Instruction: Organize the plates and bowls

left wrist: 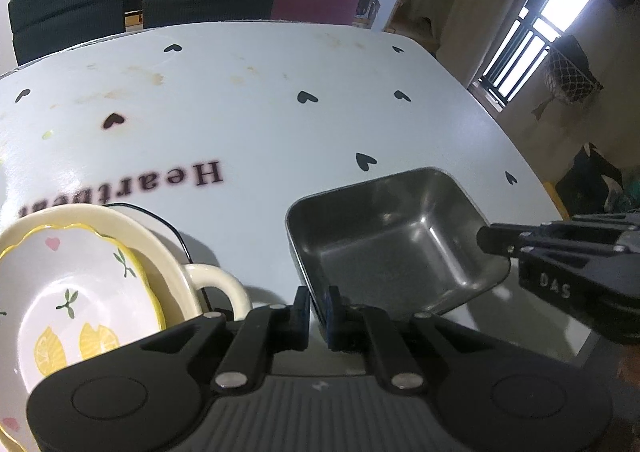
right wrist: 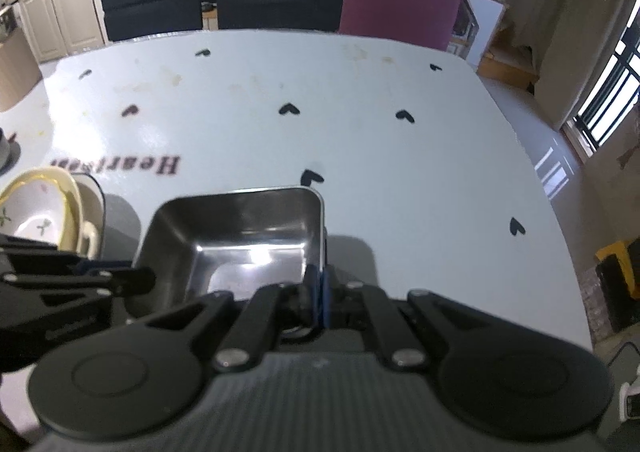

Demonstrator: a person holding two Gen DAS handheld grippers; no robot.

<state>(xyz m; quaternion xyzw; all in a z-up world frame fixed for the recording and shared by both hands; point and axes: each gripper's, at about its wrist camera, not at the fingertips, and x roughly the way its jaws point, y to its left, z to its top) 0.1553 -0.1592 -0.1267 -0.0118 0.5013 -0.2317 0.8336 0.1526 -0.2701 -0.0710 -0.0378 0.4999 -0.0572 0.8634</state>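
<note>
I'm clamping my left gripper on the near-left rim of the square steel dish, wall pinched between the pads. My right gripper is clamping the dish's right rim, jaws nearly together on the thin wall. The dish is sitting between both grippers over the heart-print table. Stacked lemon-pattern bowl and cream handled dish are lying just left.
</note>
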